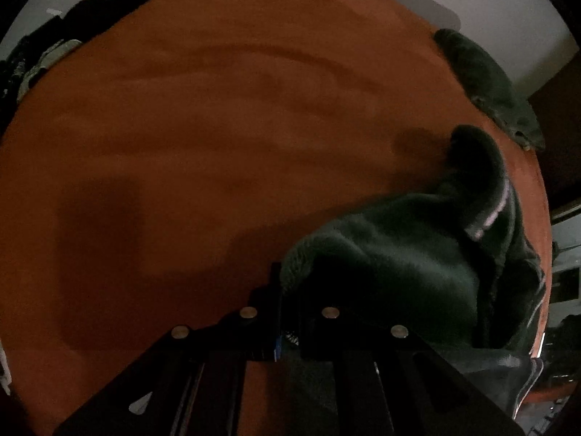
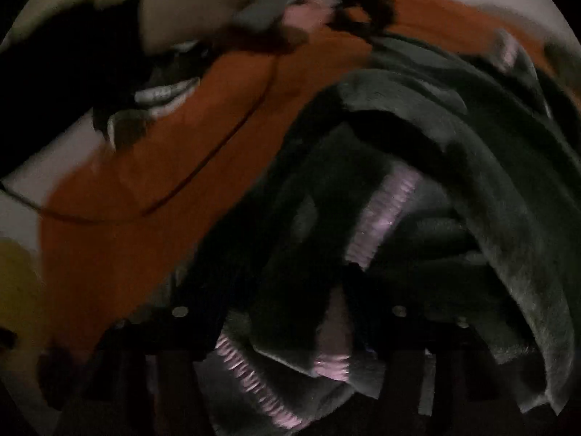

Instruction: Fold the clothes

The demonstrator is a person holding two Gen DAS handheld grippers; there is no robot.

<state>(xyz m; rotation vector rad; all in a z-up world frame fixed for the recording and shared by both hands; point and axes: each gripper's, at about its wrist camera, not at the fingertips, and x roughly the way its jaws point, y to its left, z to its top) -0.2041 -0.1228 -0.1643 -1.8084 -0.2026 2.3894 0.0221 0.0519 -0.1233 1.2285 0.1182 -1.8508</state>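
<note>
Orange cloth covers the desk (image 1: 218,109) in the left wrist view, wide and bare across most of its top. At its near right edge lies a dark green fleece garment (image 1: 399,254), still bunched and heaped, a pale pink lining strip showing along one fold. The left gripper (image 1: 287,305) has its jaws drawn together on a plush hem of that garment, so it has hold of an edge. A second green piece (image 1: 490,87) lies at the desk's far right rim, and dark clothes (image 1: 90,14) hang over its far left rim.

In the right wrist view, blurred and dim, the same green fleece garment (image 2: 417,200) fills the frame, draped in loose folds with the pink lining twisted through it. The right gripper (image 2: 290,312) stands with its jaws well apart and cloth lying between them; whether the pads press on it I cannot tell. Beyond, a person's sleeve (image 2: 203,7) reaches over the orange desk (image 2: 145,189).

By my judgement, folding has barely begun: the garment is not yet spread flat, and no neat fold shows.
</note>
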